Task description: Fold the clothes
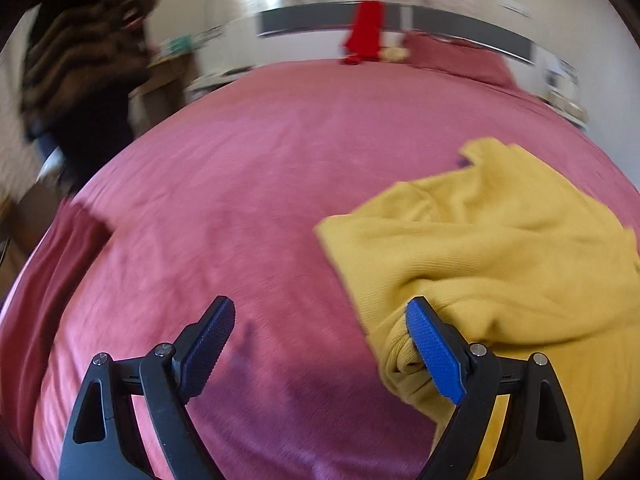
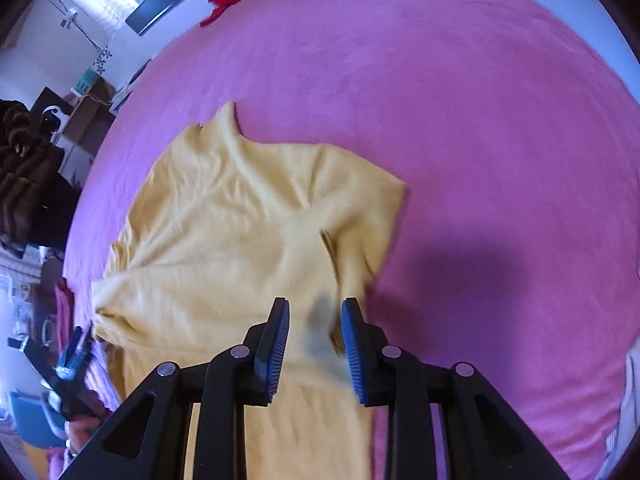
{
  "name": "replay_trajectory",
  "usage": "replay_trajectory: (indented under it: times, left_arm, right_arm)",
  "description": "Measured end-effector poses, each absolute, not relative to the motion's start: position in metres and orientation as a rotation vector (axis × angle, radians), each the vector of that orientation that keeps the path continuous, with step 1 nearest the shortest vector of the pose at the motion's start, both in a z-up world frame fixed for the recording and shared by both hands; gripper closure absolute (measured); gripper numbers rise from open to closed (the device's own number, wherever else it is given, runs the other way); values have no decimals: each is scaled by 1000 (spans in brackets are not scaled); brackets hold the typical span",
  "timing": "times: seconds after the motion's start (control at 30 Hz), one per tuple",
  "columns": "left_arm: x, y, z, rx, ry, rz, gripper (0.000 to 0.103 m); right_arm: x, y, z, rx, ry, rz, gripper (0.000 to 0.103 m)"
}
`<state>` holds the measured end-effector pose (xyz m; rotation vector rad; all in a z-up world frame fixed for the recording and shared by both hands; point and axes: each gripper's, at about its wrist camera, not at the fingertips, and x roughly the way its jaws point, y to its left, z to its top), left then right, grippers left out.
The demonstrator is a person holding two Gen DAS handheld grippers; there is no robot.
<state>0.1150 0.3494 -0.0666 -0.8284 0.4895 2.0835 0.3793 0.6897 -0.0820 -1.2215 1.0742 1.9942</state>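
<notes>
A yellow sweater [image 2: 248, 240] lies rumpled on the pink bed [image 2: 460, 100], not yet folded. The left gripper [image 1: 320, 316] has its jaws spread wide, one pad beside a bunched cuff, gripping nothing. The right gripper [image 2: 315, 320] hovers over the hem with its jaws partly apart and no cloth visibly pinched. A grab here may catch one layer only, dragging the garment askew. Only the right wrist view shows the whole sweater; the left shows the headboard [image 1: 460, 24] squarely.

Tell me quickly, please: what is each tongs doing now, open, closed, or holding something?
Left tongs: wide open, holding nothing; the yellow sweater lies beside one pad.
Right tongs: partly open above the sweater, gripping nothing.
</notes>
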Motion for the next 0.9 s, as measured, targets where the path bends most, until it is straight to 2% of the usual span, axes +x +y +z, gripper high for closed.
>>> replay_trajectory:
  times: [0.13,0.27,0.33,0.43,0.6,0.7,0.8,0.83,0.9]
  left_arm:
    - [129,346,-66,-774,477,2000,14]
    - [138,349,-68,-716,577,1984,14]
    - [140,354,-70,-703,646,1991,13]
    - [141,351,-69,-685,700,2039,13]
    - [139,336,-72,-742,632,2065,13]
    - [136,330,-76,-800,547,2083,13]
    - [135,322,-77,-826,496,2091,13]
    - [135,318,-77,-830,474,2097,13]
    - [135,311,-76,-846,413,2108,13]
  right_arm:
    - [372,715,-98,-1268,1034,1928,76]
    - [366,708,-104,-1259,1038,2015,76]
    - [360,697,-105,-1301,951,2069,95]
    - [358,681,-94,-1345,753,2086,97]
    - [382,678,-63,-1176,592,2054,97]
    - [377,689,-94,-1295,671,1990,96]
    - [378,691,-97,-1291,722,1963,91]
    - [380,689,-87,-1240,708,1964,84]
    - [380,679,-57,-1107,615,1963,78]
